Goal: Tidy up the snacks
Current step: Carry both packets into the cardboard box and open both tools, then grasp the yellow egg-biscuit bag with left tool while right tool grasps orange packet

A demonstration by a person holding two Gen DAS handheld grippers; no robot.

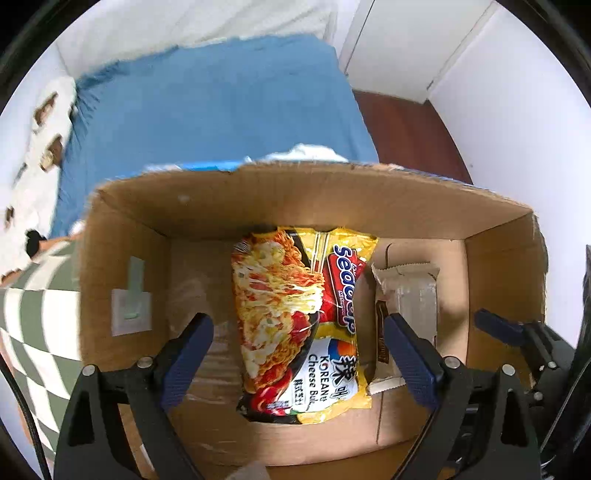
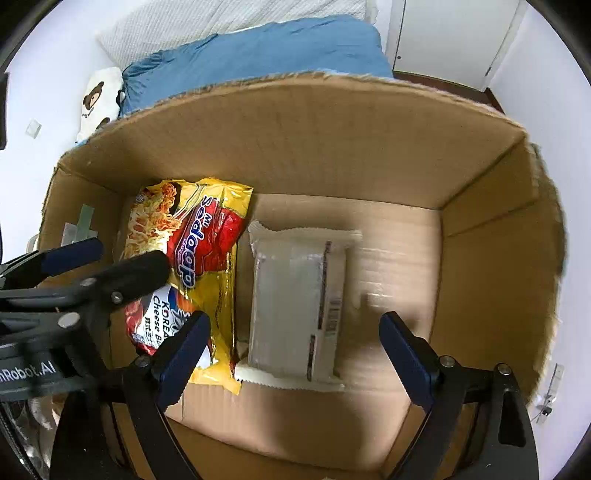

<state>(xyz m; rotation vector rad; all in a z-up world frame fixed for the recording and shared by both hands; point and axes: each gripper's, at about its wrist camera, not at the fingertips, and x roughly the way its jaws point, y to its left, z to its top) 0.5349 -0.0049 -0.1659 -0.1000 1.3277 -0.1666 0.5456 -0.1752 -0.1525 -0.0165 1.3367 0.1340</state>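
A cardboard box [image 1: 369, 199] stands open; it also shows in the right wrist view [image 2: 332, 147]. On its floor lies a yellow-red Sedaap noodle packet [image 1: 295, 325], also in the right wrist view [image 2: 207, 251]. Beside it on the right lies a white wrapped snack packet [image 2: 295, 302], partly seen in the left wrist view [image 1: 410, 295]. My left gripper [image 1: 299, 332] is open above the noodle packet, holding nothing. My right gripper [image 2: 293, 332] is open above the white packet, holding nothing. The left gripper's fingers [image 2: 110, 273] show at the left of the right wrist view.
Behind the box lie a blue blanket [image 1: 221, 99], a white pillow [image 2: 221, 18] and a bear-print cloth [image 2: 99, 96]. A green checked cloth [image 1: 33, 314] lies left of the box. White walls and dark red floor [image 1: 402, 125] are at the right.
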